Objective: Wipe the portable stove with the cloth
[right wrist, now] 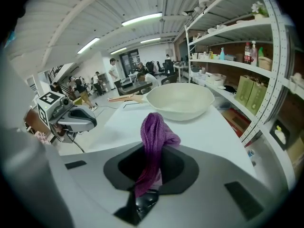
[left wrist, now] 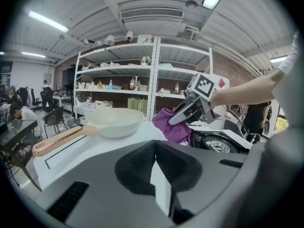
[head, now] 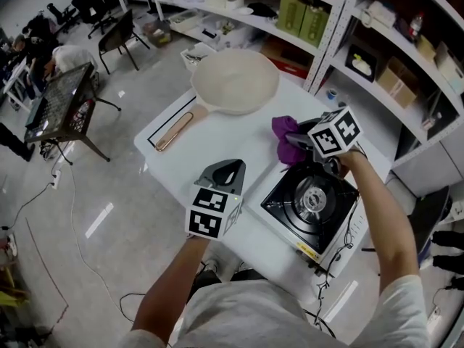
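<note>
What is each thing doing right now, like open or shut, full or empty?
Right gripper: shut on the cloth.
Cloth: bunched up, held at the stove's far edge.
Left gripper: shut, empty.
Pan: empty, upright on the table.
Stove: nothing on it, no flame showing.

With the stove (head: 310, 200) standing on the table (head: 210, 140), my right gripper (head: 293, 141) pinches the cloth (head: 284, 133) just behind it, the pan (head: 233, 80) lies farther behind, and my left gripper (head: 226, 171) hangs to its left.
</note>
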Demonstrator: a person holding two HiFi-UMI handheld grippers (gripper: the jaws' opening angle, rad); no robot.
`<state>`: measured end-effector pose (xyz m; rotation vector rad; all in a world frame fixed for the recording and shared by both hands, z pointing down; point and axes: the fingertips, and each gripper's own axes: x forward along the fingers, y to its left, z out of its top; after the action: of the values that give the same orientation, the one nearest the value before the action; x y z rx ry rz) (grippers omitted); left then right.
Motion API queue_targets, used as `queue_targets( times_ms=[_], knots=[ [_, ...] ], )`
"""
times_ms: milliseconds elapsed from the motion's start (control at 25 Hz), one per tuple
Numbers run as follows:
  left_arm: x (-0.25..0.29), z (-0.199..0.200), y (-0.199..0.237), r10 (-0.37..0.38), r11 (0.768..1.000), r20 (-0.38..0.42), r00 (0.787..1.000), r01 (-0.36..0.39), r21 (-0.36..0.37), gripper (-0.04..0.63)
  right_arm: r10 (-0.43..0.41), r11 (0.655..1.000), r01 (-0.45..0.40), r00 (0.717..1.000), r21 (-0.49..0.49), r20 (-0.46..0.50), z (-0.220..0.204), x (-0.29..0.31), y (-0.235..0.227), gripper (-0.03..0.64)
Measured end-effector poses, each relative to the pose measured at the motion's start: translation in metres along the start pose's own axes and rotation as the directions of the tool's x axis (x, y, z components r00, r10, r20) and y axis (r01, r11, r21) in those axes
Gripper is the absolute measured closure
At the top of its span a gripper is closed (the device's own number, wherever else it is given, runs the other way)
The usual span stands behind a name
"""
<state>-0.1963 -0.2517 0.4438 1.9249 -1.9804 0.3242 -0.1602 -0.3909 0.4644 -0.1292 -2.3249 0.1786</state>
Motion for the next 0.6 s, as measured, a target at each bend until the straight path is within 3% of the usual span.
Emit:
queue_targets(
  times_ms=[480, 600],
  knots=[
    [0.006, -0.004, -0.002, 0.022, 1.0, -0.015, 1.0, -0.022, 0.012, 0.591, -0.094, 0.991, 0.086, 0.993, 0.106, 0.071, -0.001, -0.011, -0.046, 0.554],
    [0.01, -0.003, -0.006, 0.017, 1.0, -0.012, 1.0, -0.016, 0.012, 0.591, -0.08, 0.988, 0.066, 0.992, 0.139, 0.102, 0.002, -0.015, -0.046, 0.554]
  ],
)
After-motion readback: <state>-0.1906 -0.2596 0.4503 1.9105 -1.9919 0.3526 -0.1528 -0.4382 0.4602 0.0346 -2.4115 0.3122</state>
